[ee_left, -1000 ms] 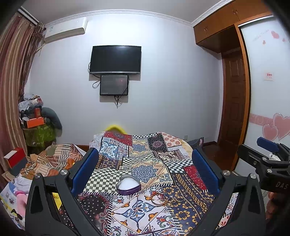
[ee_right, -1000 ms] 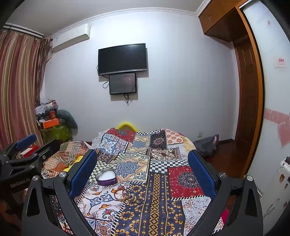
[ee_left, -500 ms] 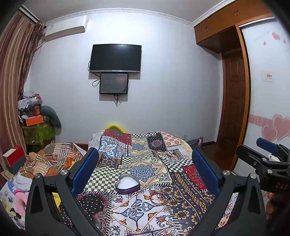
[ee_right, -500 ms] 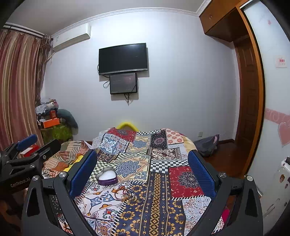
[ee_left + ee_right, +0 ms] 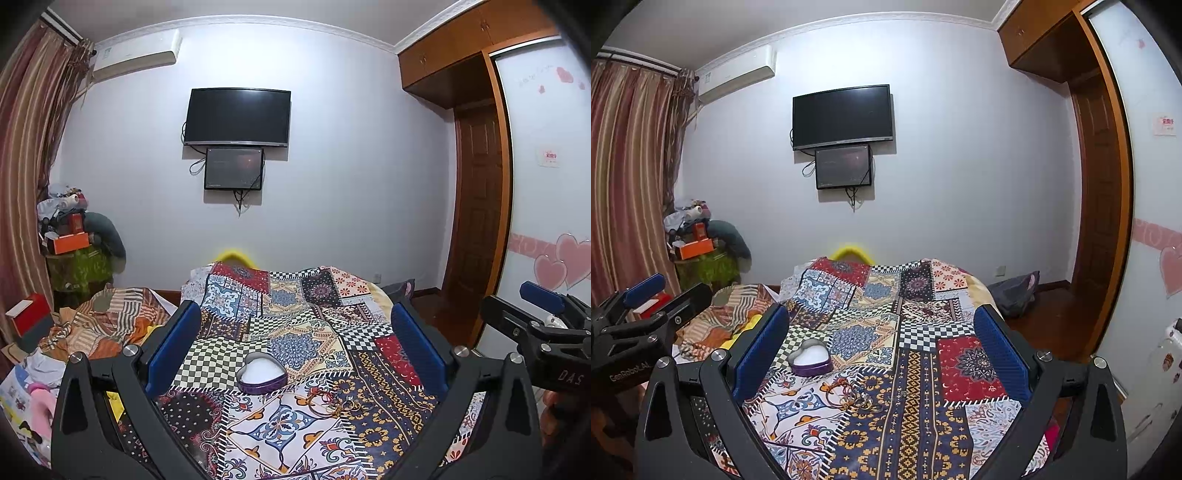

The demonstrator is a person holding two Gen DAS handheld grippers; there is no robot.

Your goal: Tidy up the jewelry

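On bedspread (image 5: 280,332): heart box (image 5: 262,373) beside jewelry pile (image 5: 332,402), both claws wide.

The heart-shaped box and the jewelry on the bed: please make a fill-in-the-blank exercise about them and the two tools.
1. The open box on the patchwork bedspread has the shape of a ____.
2. The bangles and rings lie ____ the box, on the bedspread.
3. The left tool and the right tool both have their fingers spread ____.
4. The outer wall of the box is ____ in colour.

Missing words: heart; outside; open; purple
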